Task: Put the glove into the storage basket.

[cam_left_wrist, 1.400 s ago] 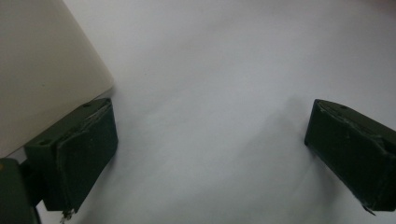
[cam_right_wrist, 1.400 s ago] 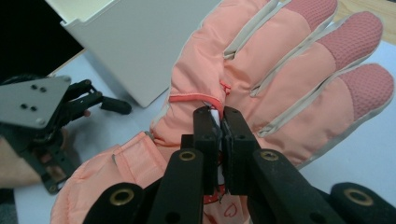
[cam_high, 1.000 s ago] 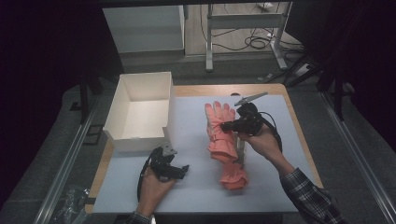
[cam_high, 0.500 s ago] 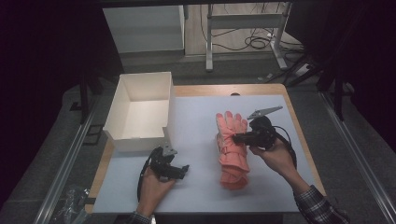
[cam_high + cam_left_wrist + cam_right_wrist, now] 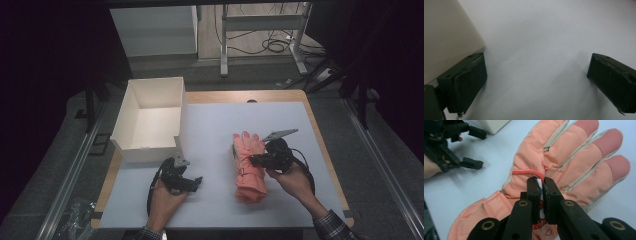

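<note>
Looks like a lab or recording studio, not a home. Wooden desk [image 5: 300, 95] w/ pale sheet [image 5: 215, 150] laid over as work surface. Dark curtains [image 5: 50, 50] closing off both sides, grey carpet [image 5: 360, 150] underfoot, metal rails [image 5: 75, 170] running along floor on each side. Beyond desk: metal frame legs [image 5: 224, 45], loose black cables [image 5: 272, 45] coiled on bare floor, white cabinet [image 5: 155, 30] against back. Plain white open box [image 5: 150, 120] on desk. Fixed overhead cam plus cams on tools = test setup, lit only at the centre.
</note>
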`<state>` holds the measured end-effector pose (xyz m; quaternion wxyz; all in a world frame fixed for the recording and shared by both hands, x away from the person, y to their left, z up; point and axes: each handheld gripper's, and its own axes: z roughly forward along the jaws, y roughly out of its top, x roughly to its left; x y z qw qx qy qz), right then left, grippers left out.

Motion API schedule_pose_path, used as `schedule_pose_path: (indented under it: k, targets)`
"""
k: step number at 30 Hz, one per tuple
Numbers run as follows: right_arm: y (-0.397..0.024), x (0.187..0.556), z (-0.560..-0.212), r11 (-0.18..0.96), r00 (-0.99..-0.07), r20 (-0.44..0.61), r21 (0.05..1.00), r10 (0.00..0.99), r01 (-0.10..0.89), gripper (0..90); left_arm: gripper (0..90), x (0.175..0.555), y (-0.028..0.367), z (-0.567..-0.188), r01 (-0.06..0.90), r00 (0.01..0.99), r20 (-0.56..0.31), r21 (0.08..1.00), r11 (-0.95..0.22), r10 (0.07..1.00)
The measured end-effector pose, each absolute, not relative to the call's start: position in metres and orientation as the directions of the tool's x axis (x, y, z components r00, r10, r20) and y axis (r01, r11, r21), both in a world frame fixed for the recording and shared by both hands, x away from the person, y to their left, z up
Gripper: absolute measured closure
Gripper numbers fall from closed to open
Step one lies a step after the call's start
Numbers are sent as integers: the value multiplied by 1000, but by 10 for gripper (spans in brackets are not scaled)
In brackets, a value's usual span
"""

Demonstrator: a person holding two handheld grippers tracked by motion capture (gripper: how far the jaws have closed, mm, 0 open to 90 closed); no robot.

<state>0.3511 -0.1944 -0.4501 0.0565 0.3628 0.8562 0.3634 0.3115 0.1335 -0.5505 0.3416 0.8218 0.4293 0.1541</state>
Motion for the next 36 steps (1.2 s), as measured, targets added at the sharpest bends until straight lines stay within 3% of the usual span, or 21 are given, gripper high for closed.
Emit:
schedule_pose_path:
  k: [7, 14, 18, 19, 28, 36]
  targets:
    - [-188, 346, -462, 503, -726, 95, 660, 681, 558, 816, 26, 311, 134, -550, 602, 585, -40, 691, -401, 810]
    - [-190, 344, -471, 500, -724, 92, 664, 684, 556, 796, 26, 311, 133, -551, 602, 583, -42, 693, -396, 812]
    - [-191, 343, -468, 505, -732, 81, 673, 676, 541, 715, 26, 312, 133, -550, 600, 585, -40, 693, -399, 810]
    - [-192, 343, -464, 499, -735, 83, 683, 673, 534, 654, 26, 312, 134, -550, 600, 586, -38, 692, -402, 809]
    - [-207, 338, -441, 475, -746, 51, 742, 663, 473, 525, 26, 311, 133, -550, 601, 584, -41, 694, -398, 811]
    - [-241, 339, -445, 434, -706, 52, 756, 706, 489, 541, 26, 311, 133, -551, 602, 582, -43, 693, -395, 812]
